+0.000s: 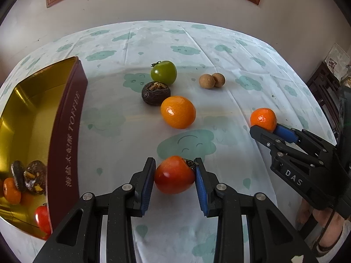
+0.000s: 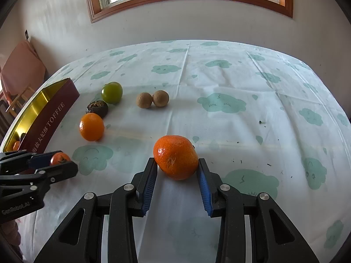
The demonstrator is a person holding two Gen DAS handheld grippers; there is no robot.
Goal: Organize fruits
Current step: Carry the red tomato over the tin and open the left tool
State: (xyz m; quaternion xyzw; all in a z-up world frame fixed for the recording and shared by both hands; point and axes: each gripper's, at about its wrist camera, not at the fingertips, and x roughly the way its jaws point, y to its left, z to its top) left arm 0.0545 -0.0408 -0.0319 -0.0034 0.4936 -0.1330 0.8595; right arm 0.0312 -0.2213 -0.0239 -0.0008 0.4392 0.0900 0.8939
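My left gripper [image 1: 175,171] is shut on a red tomato [image 1: 174,174] low over the cloud-print tablecloth; its blue pads [image 1: 145,186] press both sides. In the right wrist view that gripper [image 2: 59,162] and the tomato [image 2: 59,157] show at the left. A rough-skinned mandarin [image 2: 175,156] sits on the cloth with my right gripper [image 2: 177,164] shut on it, also seen at the right of the left wrist view as the right gripper [image 1: 266,128] and the mandarin [image 1: 263,118]. A maroon toffee tin [image 1: 72,118] with a gold inside stands at the left, holding a mandarin, dark dried fruits and a red tomato.
Loose on the cloth beyond the grippers lie a smooth orange [image 1: 178,112], a dark dried fruit [image 1: 156,93], a green tomato [image 1: 163,72] and two brown longans [image 1: 211,80]. The table [image 2: 285,109] runs to a wall with a window. A wooden chair [image 2: 19,70] stands at far left.
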